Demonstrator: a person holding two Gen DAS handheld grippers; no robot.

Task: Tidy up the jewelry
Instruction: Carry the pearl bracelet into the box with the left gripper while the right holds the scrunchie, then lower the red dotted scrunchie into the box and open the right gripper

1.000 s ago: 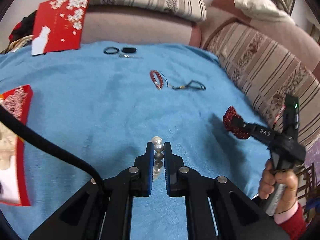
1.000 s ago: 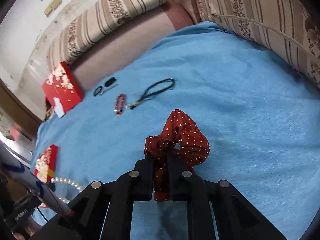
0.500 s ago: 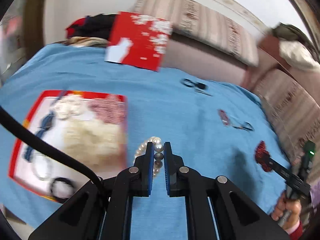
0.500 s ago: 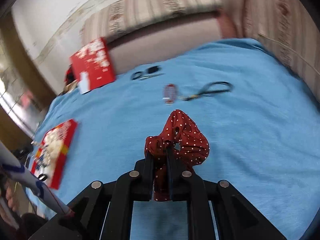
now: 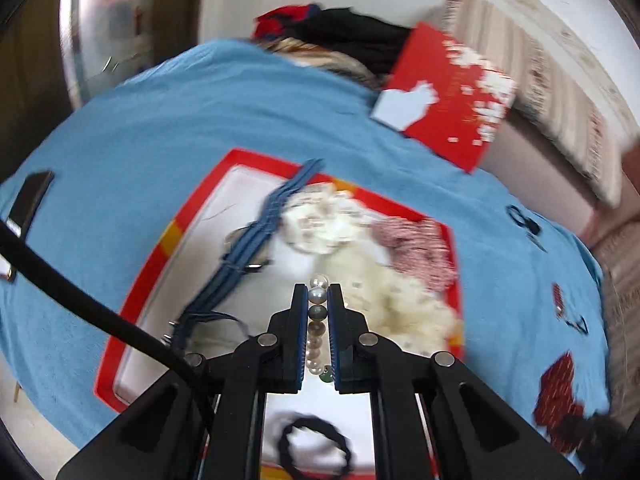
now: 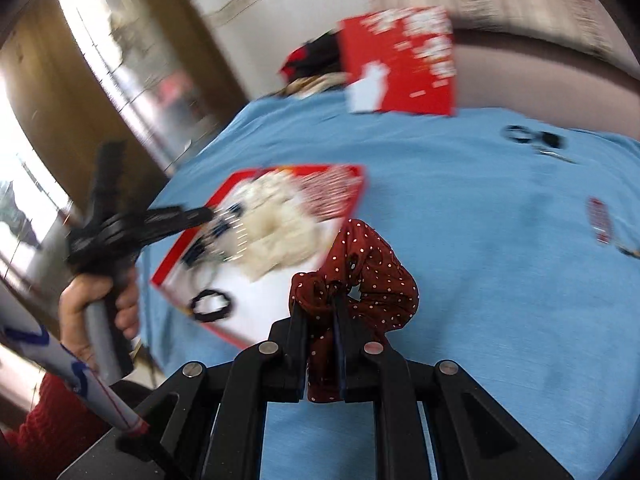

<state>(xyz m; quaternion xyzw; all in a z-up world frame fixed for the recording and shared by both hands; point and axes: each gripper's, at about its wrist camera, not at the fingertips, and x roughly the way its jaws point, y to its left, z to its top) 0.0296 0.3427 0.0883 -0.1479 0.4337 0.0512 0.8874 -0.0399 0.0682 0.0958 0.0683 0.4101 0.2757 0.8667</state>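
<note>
My left gripper [image 5: 318,292] is shut on a pearl bracelet [image 5: 317,320] and holds it over the red-rimmed open box [image 5: 140,280]. The box holds blue cords [image 5: 248,248], cream scrunchies [image 5: 328,220], a red-and-white scrunchie [image 5: 416,248] and a black hair tie [image 5: 316,448]. My right gripper [image 6: 322,300] is shut on a dark red polka-dot scrunchie [image 6: 372,276], held above the blue cloth right of the box [image 6: 344,208]. The left gripper also shows in the right wrist view [image 6: 200,214], over the box.
The red box lid [image 5: 448,92] leans on the striped sofa at the back. Black hair ties [image 6: 532,138] and a red beaded bracelet [image 6: 598,220] lie on the blue cloth [image 6: 460,200] to the right. A dark flat object [image 5: 30,196] lies at the cloth's left edge.
Both grippers have swung left. The left one, with the pearls, has moved from beside the box to over it. The right one has carried the scrunchie closer to the box.
</note>
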